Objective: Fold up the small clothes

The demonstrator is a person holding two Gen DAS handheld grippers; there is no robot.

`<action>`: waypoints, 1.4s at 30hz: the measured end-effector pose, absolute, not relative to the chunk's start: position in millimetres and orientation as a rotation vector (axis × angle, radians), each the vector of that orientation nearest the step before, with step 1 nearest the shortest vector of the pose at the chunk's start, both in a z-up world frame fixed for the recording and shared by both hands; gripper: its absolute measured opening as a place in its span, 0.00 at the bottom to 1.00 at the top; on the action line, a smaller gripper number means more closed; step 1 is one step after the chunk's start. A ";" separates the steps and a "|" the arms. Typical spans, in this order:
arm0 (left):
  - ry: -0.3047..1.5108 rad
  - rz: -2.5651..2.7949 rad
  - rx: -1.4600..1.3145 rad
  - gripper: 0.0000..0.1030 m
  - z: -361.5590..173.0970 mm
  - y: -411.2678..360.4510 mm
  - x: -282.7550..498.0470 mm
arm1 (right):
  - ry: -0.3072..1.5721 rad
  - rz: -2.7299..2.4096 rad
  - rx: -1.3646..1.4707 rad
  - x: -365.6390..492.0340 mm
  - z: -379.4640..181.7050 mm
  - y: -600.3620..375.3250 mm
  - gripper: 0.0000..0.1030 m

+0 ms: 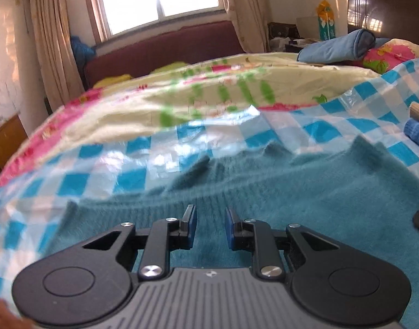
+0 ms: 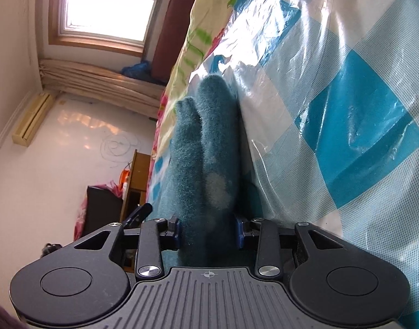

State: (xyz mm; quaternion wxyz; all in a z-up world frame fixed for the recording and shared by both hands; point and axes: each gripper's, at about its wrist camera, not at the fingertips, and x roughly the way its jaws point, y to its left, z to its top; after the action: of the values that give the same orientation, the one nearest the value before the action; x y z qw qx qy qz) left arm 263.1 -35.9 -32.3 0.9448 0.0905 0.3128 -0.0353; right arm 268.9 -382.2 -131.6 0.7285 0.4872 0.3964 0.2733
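- The sweater (image 1: pixel 264 192), teal and fuzzy, lies spread on the checked plastic sheet (image 1: pixel 154 161) over the bed; in the left wrist view it fills the ground under and ahead of the left gripper (image 1: pixel 209 229).
- Left gripper: jaws apart at a middling gap, nothing between them. They hover over the knit; whether the tips touch it I cannot tell. The ribbed band runs crosswise just ahead of the tips.
- Right gripper (image 2: pixel 209 233): a thick fold of sweater (image 2: pixel 206 150) sits between the jaws and runs straight forward from them as two rounded ridges. The pads stand against both sides of the bundle, so I judge it gripped, though the contact itself is partly hidden.
- The right view is rolled on its side, so the sheet (image 2: pixel 346 109) rises like a wall just right of the jaws.
- Key relation: the fold's long axis lies along the right gripper's fingers, away from the jaws. The right hand already has cloth; the left is free above the body of the garment.
- Judgement: the next move likely carries the held fold across the sweater, with the left pinning or taking an edge ahead of its tips.
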 end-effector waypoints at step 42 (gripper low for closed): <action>0.572 -0.319 -0.107 0.31 -66.7 74.9 200.3 | 0.828 0.278 1.019 258.0 34.7 -178.2 0.29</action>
State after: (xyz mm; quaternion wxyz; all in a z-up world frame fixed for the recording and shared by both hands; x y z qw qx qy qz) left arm 200.3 74.9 -66.7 0.9455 -0.0526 0.2806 -0.1566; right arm 258.0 -178.2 34.7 0.7833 0.4719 0.3836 0.1288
